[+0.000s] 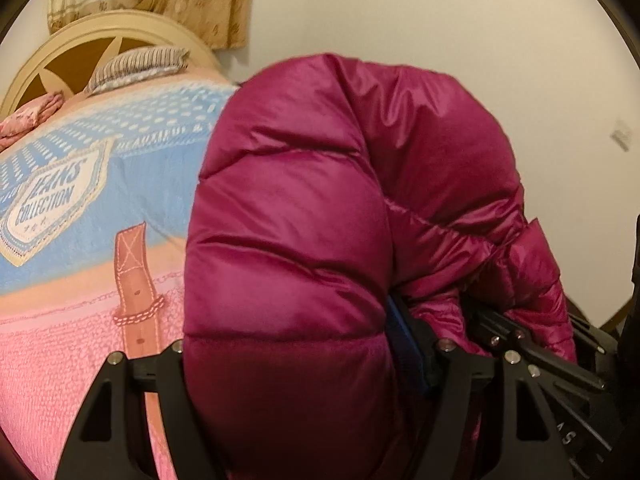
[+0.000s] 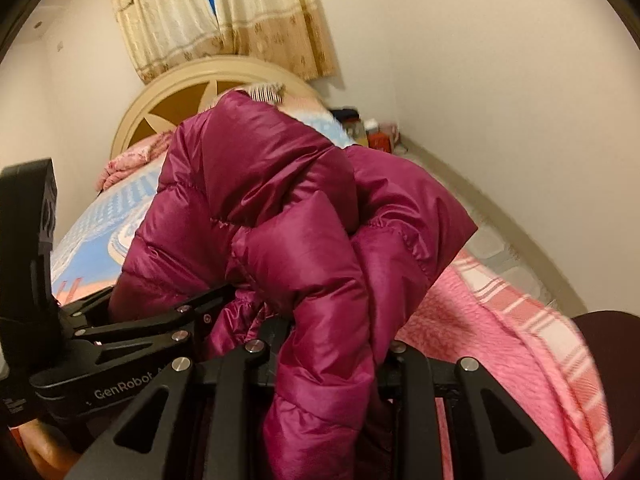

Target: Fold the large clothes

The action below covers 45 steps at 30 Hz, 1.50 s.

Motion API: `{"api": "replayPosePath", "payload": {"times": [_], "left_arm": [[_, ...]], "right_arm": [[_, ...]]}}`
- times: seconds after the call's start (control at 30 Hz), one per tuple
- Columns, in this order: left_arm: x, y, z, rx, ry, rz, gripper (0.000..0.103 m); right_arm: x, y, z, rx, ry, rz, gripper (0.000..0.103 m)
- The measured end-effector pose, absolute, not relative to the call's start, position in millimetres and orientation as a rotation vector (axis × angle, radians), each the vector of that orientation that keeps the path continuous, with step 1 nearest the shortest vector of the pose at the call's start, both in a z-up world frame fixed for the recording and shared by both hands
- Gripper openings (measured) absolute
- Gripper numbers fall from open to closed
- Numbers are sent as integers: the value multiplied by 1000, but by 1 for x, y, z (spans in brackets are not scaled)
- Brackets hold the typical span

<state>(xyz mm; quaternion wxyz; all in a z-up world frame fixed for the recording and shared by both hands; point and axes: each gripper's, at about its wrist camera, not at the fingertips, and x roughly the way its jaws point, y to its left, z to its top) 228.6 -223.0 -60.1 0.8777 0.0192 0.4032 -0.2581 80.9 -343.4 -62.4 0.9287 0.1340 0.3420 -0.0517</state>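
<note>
jacket [image 1: 288, 216] | magenta quilted puffer | bunched, lifted above bed

The magenta down jacket [image 1: 288, 216] is quilted synthetic cloth with a satiny gloss, puffed between stitched seams. The bedspread [image 1: 80, 216] beneath is soft woven cloth, matt, with a nubbly pink texture low down. The left gripper [image 1: 304, 364] and right gripper [image 2: 324, 354] are matt black plastic with shiny metal screw heads. The headboard [image 2: 192, 80] looks like smooth cream-painted wood. The curtain [image 2: 256, 20] is thin patterned cloth.
</note>
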Motion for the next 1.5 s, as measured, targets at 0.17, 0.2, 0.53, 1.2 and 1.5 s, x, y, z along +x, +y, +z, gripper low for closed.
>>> {"api": "replayPosePath", "payload": {"times": [0.17, 0.2, 0.53, 1.2, 1.5], "left_arm": [[248, -233, -81, 102, 893, -480, 73], [251, -233, -84, 118, 893, -471, 74], [268, -240, -98, 165, 899, -399, 83], [233, -259, -94, 266, 821, -465, 87], [232, -276, -103, 291, 820, -469, 90]], "right_arm": [[113, -368, -106, 323, 796, -113, 25], [116, -373, -114, 336, 811, -115, 25], [139, -409, -154, 501, 868, -78, 27], [114, -373, -129, 339, 833, -226, 24], [107, -398, -139, 448, 861, -258, 23]]}}
